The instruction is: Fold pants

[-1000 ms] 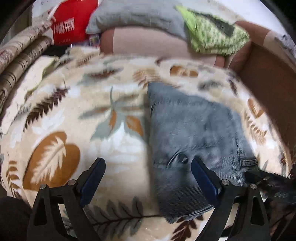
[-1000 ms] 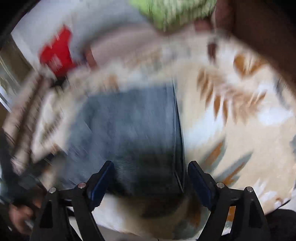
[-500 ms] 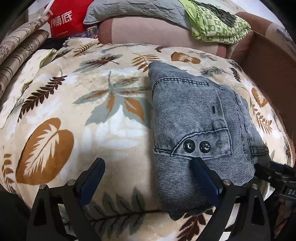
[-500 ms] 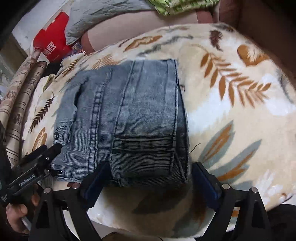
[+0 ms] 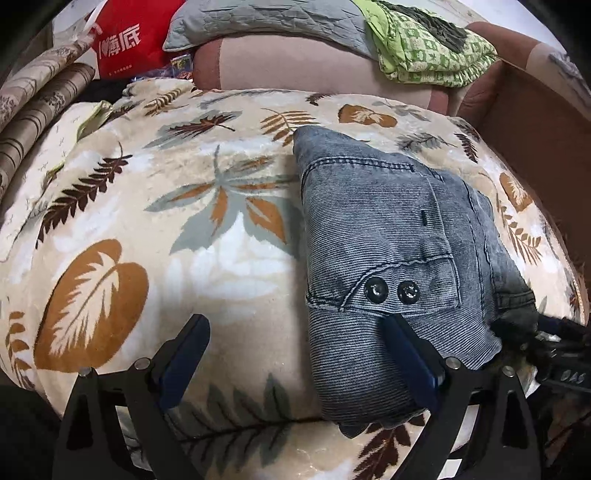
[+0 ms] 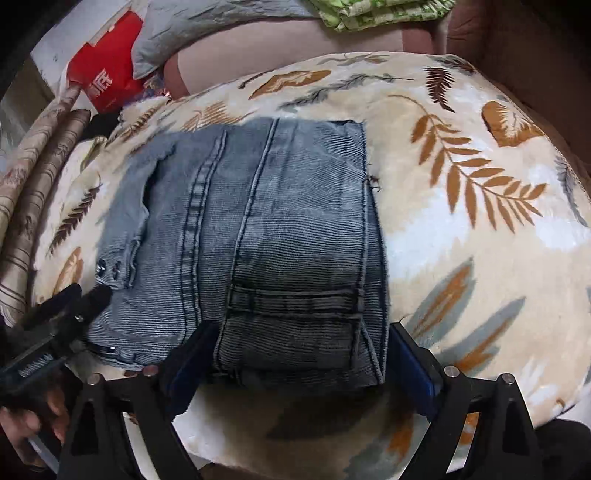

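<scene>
Both grippers stand with jaws apart, clamping nothing: left gripper [image 5: 295,354], right gripper [image 6: 291,358]; the pants [image 6: 258,240] lie folded in a thick bundle on the leaf-print blanket [image 5: 129,221]; soft, heavy-looking denim, likely best gripped through its stacked near edge.

Home living room: leaf-print plush blanket [image 5: 221,288] below the tool, pink sofa back [image 5: 314,66] ahead with grey quilt [image 5: 258,18], red bag [image 5: 125,40] far left.
</scene>
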`<state>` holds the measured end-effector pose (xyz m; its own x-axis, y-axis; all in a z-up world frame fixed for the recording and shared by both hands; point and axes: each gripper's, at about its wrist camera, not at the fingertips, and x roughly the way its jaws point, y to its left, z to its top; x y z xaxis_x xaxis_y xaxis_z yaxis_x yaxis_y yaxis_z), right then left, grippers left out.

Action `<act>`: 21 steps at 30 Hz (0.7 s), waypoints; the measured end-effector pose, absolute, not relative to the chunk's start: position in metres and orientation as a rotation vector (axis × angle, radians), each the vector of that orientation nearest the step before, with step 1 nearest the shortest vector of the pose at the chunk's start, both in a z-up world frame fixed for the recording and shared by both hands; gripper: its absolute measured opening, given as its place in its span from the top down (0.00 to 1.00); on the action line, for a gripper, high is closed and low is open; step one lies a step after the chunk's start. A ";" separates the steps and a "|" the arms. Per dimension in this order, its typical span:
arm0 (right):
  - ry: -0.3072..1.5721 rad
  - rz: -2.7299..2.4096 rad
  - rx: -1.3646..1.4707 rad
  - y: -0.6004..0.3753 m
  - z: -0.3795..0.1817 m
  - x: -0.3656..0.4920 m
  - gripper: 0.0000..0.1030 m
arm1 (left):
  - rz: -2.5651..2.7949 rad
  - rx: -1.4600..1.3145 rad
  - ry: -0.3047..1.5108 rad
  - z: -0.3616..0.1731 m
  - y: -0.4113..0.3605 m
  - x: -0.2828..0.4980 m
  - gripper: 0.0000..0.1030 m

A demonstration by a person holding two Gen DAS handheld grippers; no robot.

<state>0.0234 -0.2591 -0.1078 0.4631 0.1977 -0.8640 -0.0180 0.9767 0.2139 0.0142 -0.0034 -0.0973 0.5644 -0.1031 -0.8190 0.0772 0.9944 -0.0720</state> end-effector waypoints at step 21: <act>1.019 0.150 0.289 -0.300 -0.074 0.015 0.09 | -0.133 -0.076 0.930 -0.071 0.009 0.017 0.07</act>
<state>0.0152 -0.2999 -0.0739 0.5182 0.2569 -0.8158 0.0108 0.9518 0.3065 0.0173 0.0090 -0.0713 0.5904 -0.1470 -0.7936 0.0811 0.9891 -0.1228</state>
